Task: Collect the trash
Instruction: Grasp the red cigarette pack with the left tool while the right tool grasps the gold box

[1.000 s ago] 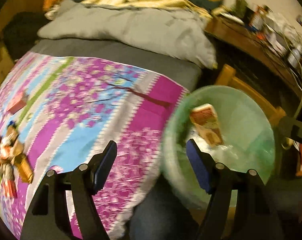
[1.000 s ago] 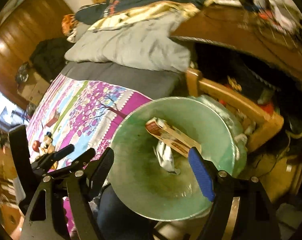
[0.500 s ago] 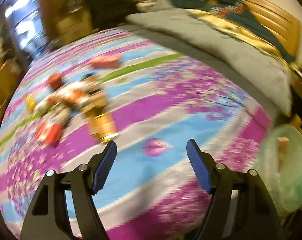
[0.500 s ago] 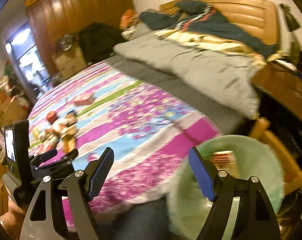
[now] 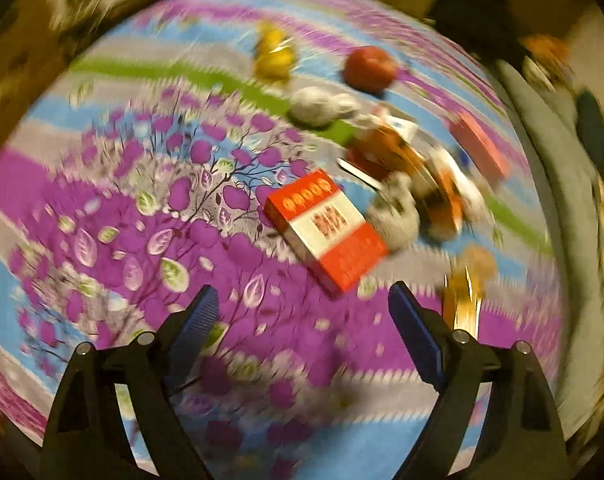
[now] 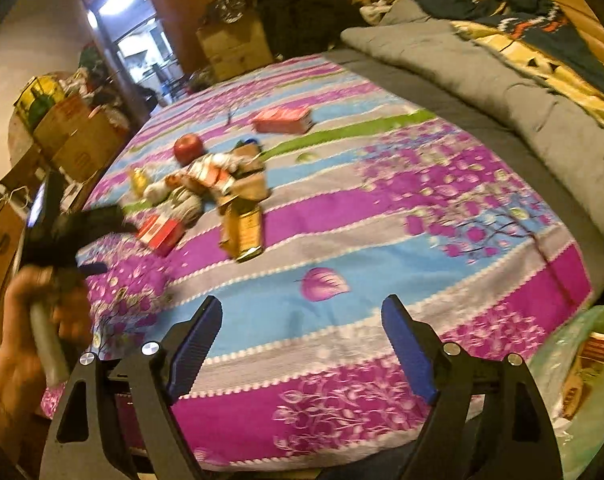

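Your left gripper is angled down over the bed with its fingers spreading wider and nothing between them, just the purple and blue flowered bedspread underneath. The trash is lying on that bedspread right ahead of you: a red and white box sits closest, just past the fingertips, and beyond it there's a messy heap of wrappers with a crumpled grey wad touching the box's far corner. A gold wrapper lies just beside your right-hand finger, a second red box is off to the far side of the heap, and a red apple and something yellow sit further back, though it's all pretty blurry in this view. Your right gripper hangs over the near edge of the bed, fingers also opening up and holding nothing. From that camera you can see your left hand gripping the other tool's handle at the left edge, close to the heap. The green bin is down at the lower right beside the bed, with a cardboard carton already lying inside it
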{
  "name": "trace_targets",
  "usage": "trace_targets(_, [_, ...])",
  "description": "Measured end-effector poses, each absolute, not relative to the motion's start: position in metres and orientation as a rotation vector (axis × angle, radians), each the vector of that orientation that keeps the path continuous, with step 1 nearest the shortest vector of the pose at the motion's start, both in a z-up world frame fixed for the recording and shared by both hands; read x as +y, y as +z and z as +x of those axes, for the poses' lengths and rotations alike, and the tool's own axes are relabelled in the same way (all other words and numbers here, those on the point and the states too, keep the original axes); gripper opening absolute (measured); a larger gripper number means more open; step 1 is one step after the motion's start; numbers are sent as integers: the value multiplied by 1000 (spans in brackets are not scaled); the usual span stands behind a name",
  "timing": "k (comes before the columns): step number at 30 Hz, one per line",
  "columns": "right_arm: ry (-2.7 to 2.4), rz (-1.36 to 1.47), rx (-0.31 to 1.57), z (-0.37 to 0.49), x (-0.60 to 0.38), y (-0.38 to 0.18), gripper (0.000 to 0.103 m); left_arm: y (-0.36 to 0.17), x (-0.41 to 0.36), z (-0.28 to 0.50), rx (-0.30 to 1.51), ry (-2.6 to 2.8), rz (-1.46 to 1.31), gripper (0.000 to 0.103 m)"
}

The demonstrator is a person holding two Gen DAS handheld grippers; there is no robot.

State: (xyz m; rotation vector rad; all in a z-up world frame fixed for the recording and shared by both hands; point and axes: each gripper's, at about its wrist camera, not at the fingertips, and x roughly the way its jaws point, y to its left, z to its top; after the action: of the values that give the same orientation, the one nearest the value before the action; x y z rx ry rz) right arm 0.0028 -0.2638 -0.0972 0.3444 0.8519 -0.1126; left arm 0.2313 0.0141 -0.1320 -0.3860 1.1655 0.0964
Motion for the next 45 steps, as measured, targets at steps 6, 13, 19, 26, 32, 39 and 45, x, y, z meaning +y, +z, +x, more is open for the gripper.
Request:
trace_targets(6, [-92,391,920,3,-271,-116,83,-149,10,267,1170,233,-443,89])
trace_targets(13, [-100,433,956,4,-284,-129,83,-176,7,302,1246,332,-404,89])
trace_targets(19, [-77,410,961,17,-278,-132,83,-178,-1,296,1203,322,-332,79])
trace_targets(26, [-49,387,937,36,-270,-129,83,-181,0,273,1160,212,-148,59])
trace_targets(32, [10,304,936,65,-252,-133,83,-169,23,231,1184,-15,114,58])
trace_targets(39, [86,337,969,135,-234,-153,83,-170,66,216,1152,-123,151,76])
trace_targets(45, [110,465,1044,190,-231,-179,83,-174,70,209,1114,-103,63,76])
